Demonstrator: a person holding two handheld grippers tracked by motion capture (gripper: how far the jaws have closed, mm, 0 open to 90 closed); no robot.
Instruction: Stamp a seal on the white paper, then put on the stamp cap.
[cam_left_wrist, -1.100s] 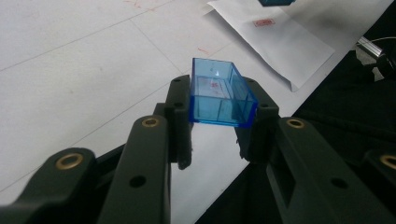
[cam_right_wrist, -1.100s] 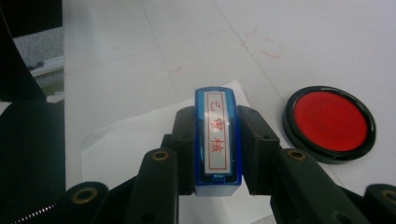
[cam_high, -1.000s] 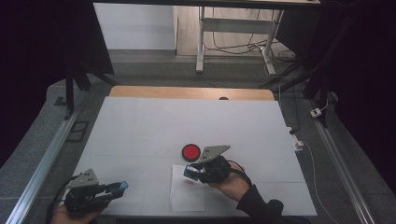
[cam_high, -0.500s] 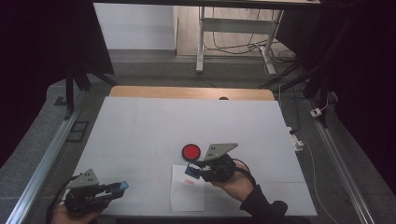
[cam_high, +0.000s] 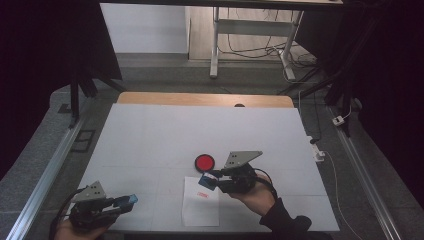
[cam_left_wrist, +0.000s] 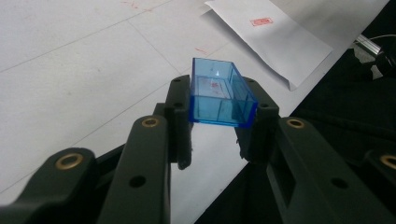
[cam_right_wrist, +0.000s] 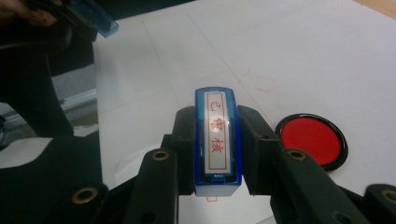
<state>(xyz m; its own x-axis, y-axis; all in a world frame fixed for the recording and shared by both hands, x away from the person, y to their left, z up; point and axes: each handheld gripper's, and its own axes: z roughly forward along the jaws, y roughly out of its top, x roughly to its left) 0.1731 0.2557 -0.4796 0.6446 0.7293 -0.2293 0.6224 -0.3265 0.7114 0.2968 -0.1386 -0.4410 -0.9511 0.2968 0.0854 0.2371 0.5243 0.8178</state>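
Both fingers clamped | left gripper (cam_left_wrist: 219, 135): blue cap (cam_left_wrist: 220, 93) | right gripper (cam_right_wrist: 217, 154): stamp (cam_right_wrist: 217, 140), seemingly above paper (cam_high: 201, 207)

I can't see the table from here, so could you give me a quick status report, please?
Left gripper shut on blue cap. Right gripper shut on blue stamp, above stamped paper. Red ink pad beside it, nothing blocking.

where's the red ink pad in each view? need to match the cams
High view: red ink pad at table centre, just left of the right gripper.
Left gripper view: not in it.
Right gripper view: red ink pad at right, beside the stamp.
Shared landmark: white sheet with its red print.
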